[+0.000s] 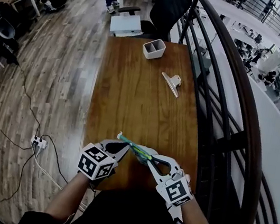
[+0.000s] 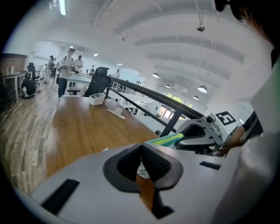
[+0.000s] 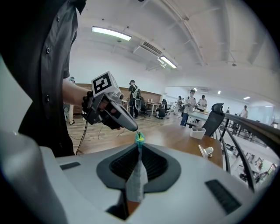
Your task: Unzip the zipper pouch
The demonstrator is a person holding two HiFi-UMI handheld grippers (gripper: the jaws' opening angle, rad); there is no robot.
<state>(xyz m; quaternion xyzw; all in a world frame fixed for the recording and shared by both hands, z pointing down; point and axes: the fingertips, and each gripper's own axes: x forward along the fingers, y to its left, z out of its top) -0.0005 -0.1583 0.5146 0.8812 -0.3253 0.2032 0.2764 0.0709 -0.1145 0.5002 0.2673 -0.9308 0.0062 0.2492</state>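
Pouch [image 1: 138, 150] runs crosswise, left end seemingly farther away.

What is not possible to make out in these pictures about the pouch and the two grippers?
1. How far the zip is open: head view, the zipper pouch is too small and partly covered by both grippers.
2. What the left gripper pinches: left gripper view, its own shut jaws hide it.
3. The pouch's full shape: right gripper view, the right gripper, shut on it, shows only an edge-on strip.

Wooden table [image 1: 133, 91] — plank floor [image 1: 67, 69], curved black railing [image 1: 225, 86]
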